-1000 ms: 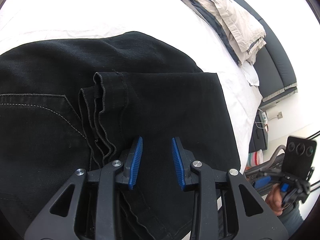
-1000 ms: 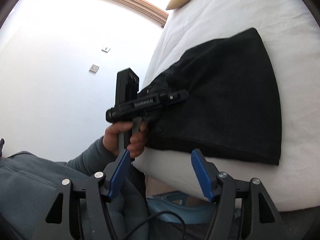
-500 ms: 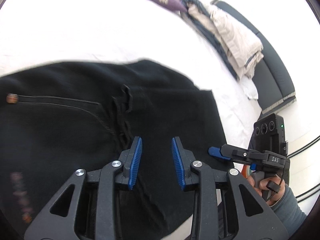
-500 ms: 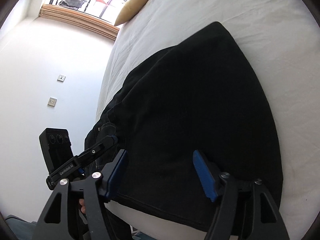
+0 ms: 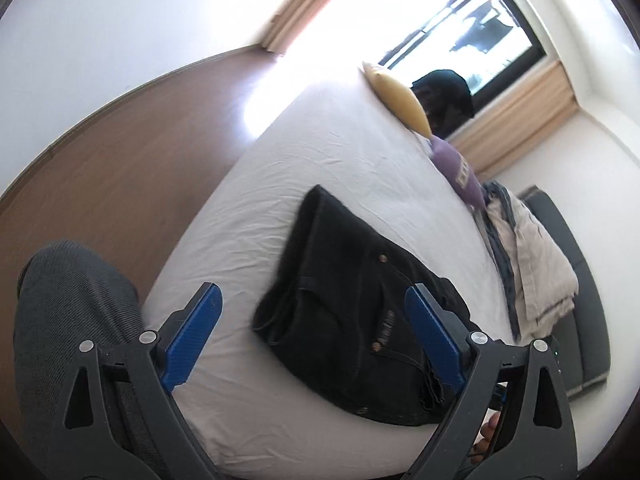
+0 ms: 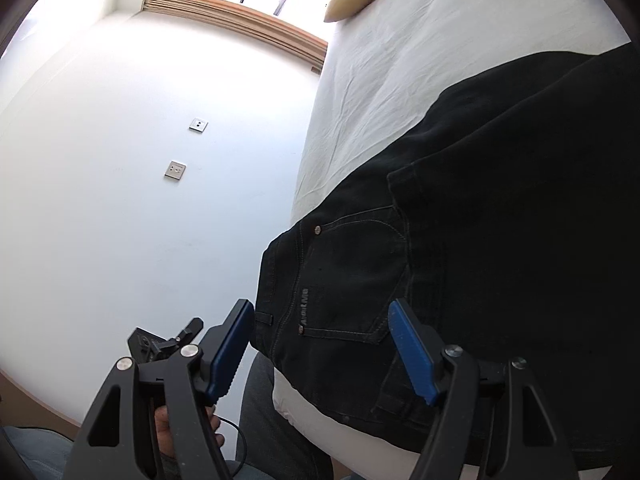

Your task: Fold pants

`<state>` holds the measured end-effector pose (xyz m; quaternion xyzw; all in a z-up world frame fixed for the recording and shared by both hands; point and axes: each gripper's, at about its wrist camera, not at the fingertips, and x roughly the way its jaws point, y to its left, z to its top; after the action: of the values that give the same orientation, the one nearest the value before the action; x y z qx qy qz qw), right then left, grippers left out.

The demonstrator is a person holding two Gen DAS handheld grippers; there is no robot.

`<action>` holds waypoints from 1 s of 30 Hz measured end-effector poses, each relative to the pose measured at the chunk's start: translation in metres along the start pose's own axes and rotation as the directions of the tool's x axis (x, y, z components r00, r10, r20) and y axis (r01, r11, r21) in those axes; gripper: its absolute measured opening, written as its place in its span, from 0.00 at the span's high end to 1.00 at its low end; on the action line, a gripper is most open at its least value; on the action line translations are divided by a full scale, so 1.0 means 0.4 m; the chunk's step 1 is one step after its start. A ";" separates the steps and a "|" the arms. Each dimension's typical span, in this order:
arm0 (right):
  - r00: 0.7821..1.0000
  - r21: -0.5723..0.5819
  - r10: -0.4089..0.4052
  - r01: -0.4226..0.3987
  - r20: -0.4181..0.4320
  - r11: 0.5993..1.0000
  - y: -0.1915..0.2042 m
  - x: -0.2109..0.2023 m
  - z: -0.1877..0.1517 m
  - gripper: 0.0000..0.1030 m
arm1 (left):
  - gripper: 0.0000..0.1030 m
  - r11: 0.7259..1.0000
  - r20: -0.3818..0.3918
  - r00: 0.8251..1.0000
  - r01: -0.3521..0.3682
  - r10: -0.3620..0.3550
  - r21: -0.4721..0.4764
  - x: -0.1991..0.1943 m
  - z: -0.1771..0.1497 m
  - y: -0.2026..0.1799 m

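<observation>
Broadly, white bed (image 5: 340,168) first: fills the middle of the left wrist view and runs from 12 to 3 o'clock in the right one, sheet lightly creased. Next down in size, black pants (image 5: 352,312), already folded into a compact bundle and lying on the sheet near the bed's near edge. Long axis, as seen from the left wrist, from about 11 o'clock to 5 o'clock; hems and waistband stacked toward the 5 o'clock end. Beyond, at 3 o'clock, a pile of pale clothes (image 5: 532,264); at 1 o'clock, a yellow pillow (image 5: 400,100).

Then the tongs. Left gripper (image 5: 312,294): jaws have just been opening and now stand released, spread very wide, with nothing between the pads. Looks down on the bundle from well back, pants lying at 12 to 1 o'clock of it, apart from both fingers. Right gripper (image 6: 320,308): released too, moderately wide, nothing clamped. Sits much closer; cloth fills 12 to 4 o'clock, and the right finger overlaps the fabric in the picture, though contact cannot be told.

Smallest, the rear pocket (image 6: 352,272), directly ahead of the right jaws at 12 o'clock. Judged: right hand nearer, so better placed for any last tidying or pressing of the fold.
</observation>
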<state>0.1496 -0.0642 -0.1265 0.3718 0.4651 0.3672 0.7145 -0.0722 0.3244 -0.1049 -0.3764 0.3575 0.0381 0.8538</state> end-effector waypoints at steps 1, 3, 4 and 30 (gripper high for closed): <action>1.000 0.007 0.013 -0.013 0.001 1.000 0.002 0.008 0.000 0.30 | 0.09 0.999 -0.015 1.000 -0.003 0.002 -0.051 0.008 -0.002 0.026; 0.999 0.021 0.039 -0.039 0.005 0.999 0.003 0.016 -0.001 0.30 | 0.09 0.991 -0.045 0.998 0.031 -0.037 -0.128 0.030 -0.017 0.059; 0.999 0.028 0.051 -0.052 0.008 0.998 0.002 0.016 -0.003 0.30 | 0.09 0.987 -0.062 0.997 0.039 -0.049 -0.153 0.046 -0.034 0.066; 0.987 0.085 0.156 -0.151 -0.047 0.985 -0.027 0.049 0.011 0.29 | 0.69 0.862 -0.131 0.952 0.184 -0.275 -0.472 0.268 -0.092 0.133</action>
<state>0.1614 -0.0528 -0.1425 0.4255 0.4684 0.4116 0.6558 -0.0320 0.3159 -0.2230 -0.6076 0.3722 -0.0187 0.7014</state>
